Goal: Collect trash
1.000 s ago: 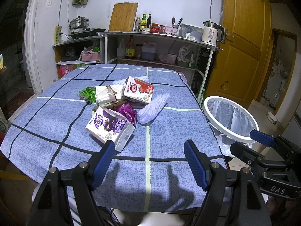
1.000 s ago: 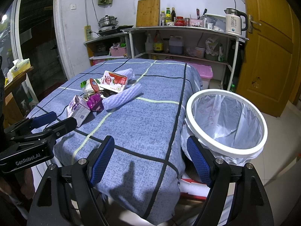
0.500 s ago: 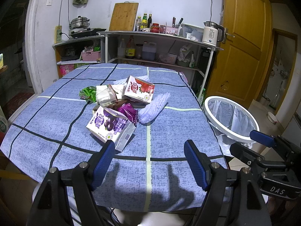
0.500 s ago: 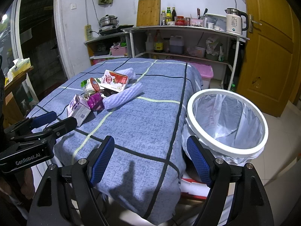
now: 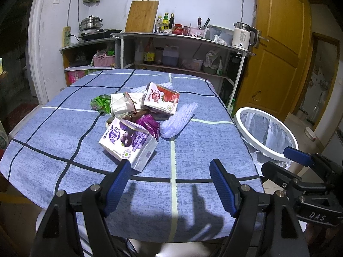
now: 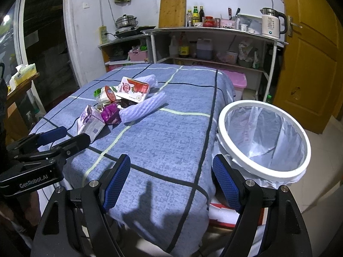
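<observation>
- The left gripper (image 5: 170, 172) is held with jaws wide, nothing between them; the purple carton (image 5: 128, 143) is seen at eleven o'clock, just beyond.
- The right gripper (image 6: 171, 170) is likewise spread (nothing held); the lined bin (image 6: 264, 143) is seen at two o'clock, beside the worktop (image 6: 163, 137).

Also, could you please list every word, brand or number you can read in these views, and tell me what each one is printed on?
"GenRobot.AI": on the left gripper body, in the right wrist view.
"DAS": on the right gripper body, in the left wrist view.
Purple carton: large Chinese characters, too distorted to read surely.
Red carton: print too small.
Kettle: small marking, blurred.
Shelf bottles: labels unreadable.
</observation>
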The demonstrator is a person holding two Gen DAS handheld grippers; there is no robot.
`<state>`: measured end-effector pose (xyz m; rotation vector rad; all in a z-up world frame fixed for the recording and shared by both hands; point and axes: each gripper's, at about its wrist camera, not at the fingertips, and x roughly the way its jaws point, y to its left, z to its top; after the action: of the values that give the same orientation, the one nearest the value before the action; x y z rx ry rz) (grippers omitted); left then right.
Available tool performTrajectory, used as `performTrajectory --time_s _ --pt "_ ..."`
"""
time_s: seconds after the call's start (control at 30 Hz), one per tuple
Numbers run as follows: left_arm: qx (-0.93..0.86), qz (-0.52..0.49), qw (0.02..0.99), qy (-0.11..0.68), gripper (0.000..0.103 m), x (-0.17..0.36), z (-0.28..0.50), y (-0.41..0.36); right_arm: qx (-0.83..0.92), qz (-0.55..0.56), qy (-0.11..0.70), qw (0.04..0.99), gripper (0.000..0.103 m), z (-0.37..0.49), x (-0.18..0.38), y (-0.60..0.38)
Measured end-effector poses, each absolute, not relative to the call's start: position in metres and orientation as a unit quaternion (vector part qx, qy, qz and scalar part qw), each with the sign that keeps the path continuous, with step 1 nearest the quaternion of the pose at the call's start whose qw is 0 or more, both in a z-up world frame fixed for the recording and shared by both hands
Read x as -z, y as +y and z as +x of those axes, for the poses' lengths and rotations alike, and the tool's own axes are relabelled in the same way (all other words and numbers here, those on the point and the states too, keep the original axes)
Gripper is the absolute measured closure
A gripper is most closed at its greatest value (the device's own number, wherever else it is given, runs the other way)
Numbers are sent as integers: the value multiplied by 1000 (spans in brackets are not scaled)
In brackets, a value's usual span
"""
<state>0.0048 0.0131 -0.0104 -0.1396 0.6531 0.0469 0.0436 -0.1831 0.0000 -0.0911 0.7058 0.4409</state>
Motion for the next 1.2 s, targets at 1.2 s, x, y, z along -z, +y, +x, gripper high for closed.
performTrajectory --time_s 1.2 --pt "-72 -253 887 381 18 45 76 88 -261 -39 368 892 24 101 11 -151"
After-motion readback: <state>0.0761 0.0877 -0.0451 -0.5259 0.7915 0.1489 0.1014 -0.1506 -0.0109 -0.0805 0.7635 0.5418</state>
